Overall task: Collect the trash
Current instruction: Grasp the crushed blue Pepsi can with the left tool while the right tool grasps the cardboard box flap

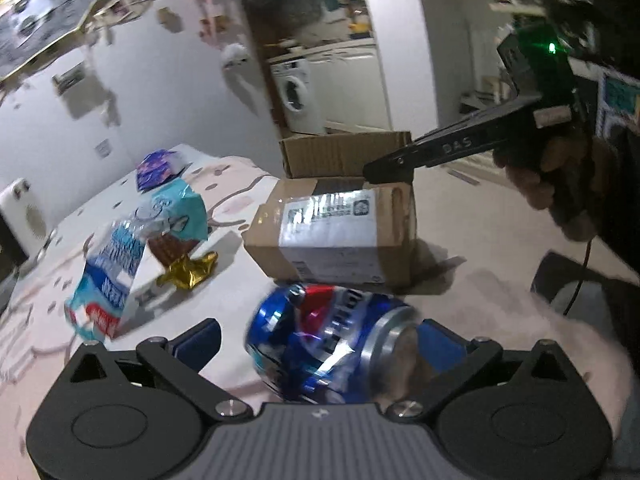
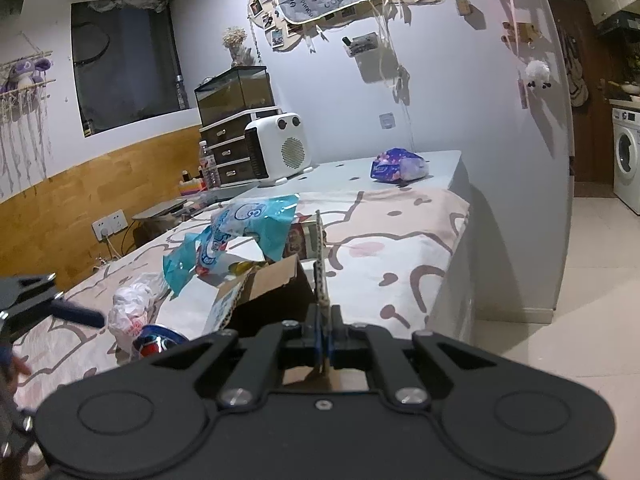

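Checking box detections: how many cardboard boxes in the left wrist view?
2. A small labelled box, gripped at its top corner by the right gripper, just beyond the crushed can. An open box sits behind it on the floor. Others may be hidden.

The crushed soda can point(image 1: 332, 344) is glossy blue with red and silver. The cardboard box point(image 1: 336, 232) is plain brown with a white printed label. The tablecloth point(image 2: 400, 240) is cream with pink-brown cartoon outlines. A torn wrapper point(image 2: 256, 228) is turquoise and white; the snack bag point(image 2: 398, 166) is purple, flower-patterned.
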`<action>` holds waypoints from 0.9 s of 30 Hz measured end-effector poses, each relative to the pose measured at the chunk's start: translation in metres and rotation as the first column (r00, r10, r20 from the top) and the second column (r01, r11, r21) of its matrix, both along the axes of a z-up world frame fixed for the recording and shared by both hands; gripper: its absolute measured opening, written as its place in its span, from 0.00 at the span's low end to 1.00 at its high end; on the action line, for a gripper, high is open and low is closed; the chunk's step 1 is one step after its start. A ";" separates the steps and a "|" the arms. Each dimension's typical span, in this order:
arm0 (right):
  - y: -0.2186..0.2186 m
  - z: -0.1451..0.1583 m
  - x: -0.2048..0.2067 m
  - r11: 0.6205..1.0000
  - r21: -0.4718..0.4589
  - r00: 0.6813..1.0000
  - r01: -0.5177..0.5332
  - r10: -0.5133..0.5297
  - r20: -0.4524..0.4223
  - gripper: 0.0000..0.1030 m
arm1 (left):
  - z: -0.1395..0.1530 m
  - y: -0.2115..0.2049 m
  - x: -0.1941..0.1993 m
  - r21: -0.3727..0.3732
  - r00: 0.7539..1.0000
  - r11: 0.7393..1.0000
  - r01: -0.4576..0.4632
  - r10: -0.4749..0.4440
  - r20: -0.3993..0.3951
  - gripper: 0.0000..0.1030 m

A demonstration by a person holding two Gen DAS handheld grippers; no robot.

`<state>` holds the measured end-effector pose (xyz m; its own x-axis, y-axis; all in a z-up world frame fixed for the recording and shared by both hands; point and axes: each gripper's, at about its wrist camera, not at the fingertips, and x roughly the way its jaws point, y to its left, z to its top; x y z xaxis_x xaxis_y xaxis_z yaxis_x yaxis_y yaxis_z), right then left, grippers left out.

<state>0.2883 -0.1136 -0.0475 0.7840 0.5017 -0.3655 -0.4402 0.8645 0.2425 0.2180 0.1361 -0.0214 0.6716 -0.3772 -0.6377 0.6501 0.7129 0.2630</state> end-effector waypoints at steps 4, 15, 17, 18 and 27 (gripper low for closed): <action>0.001 -0.001 0.002 1.000 -0.001 1.000 -0.023 0.023 -0.004 0.04 | -0.005 0.006 0.020 0.009 0.992 0.995 0.096 -0.095 -0.079 1.00; 0.012 0.000 0.007 0.996 -0.034 0.997 -0.077 0.077 -0.004 0.04 | -0.017 0.002 0.064 -0.035 0.930 0.959 0.283 -0.283 -0.235 1.00; 0.014 0.000 0.011 0.996 -0.043 0.997 -0.081 0.081 -0.013 0.04 | -0.020 -0.003 0.067 -0.043 0.923 0.956 0.289 -0.290 -0.253 1.00; 0.015 0.000 0.013 0.996 -0.047 0.996 -0.082 0.081 -0.020 0.04 | -0.021 -0.005 0.067 -0.052 0.921 0.958 0.283 -0.287 -0.264 1.00; 0.018 -0.001 0.033 0.998 -0.023 0.993 -0.059 0.056 -0.101 0.26 | -0.027 -0.006 0.035 -0.102 0.969 0.992 0.068 -0.090 -0.230 0.98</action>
<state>0.3210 -0.0953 -0.0482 0.7132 0.5341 -0.4540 -0.4640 0.8451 0.2655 0.2534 0.1305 -0.0483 0.4733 -0.4878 -0.7335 0.7411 0.6707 0.0322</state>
